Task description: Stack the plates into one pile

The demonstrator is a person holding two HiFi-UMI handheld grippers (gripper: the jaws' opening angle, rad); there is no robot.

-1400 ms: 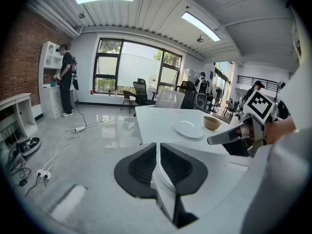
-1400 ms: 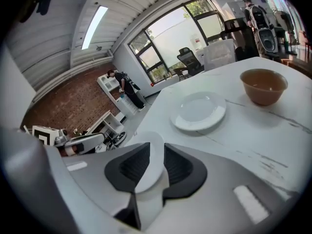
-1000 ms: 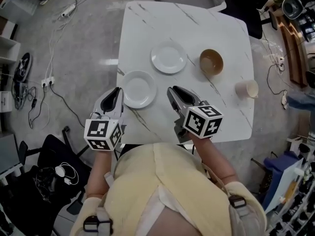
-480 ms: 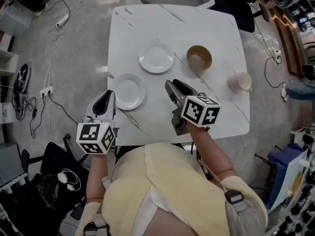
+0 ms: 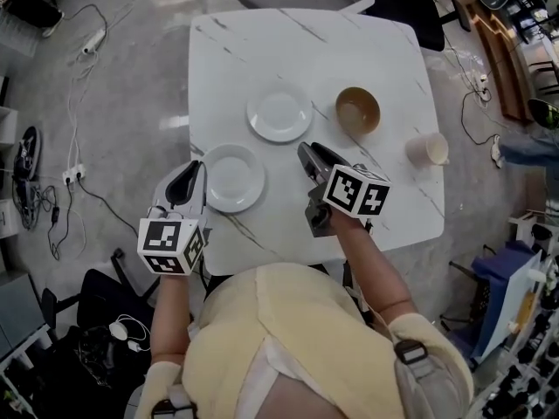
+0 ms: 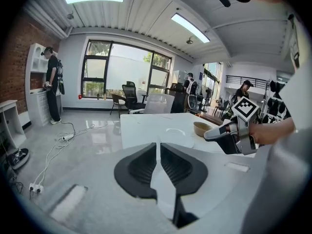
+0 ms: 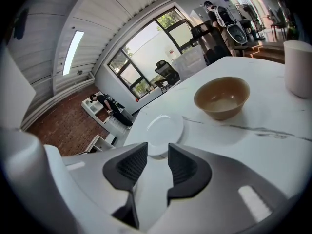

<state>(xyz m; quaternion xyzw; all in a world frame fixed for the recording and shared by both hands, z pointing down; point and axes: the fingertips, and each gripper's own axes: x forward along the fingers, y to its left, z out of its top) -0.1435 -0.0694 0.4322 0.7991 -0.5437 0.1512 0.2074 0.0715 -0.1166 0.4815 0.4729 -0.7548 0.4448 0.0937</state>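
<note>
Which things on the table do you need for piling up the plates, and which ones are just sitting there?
For the job:
near white plate
far white plate

Just sitting there:
brown bowl
pale cup

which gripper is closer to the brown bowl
Right. The right gripper is over the table, short of the brown bowl; the left gripper is farther, at the table's left edge beyond the near plate.
</note>
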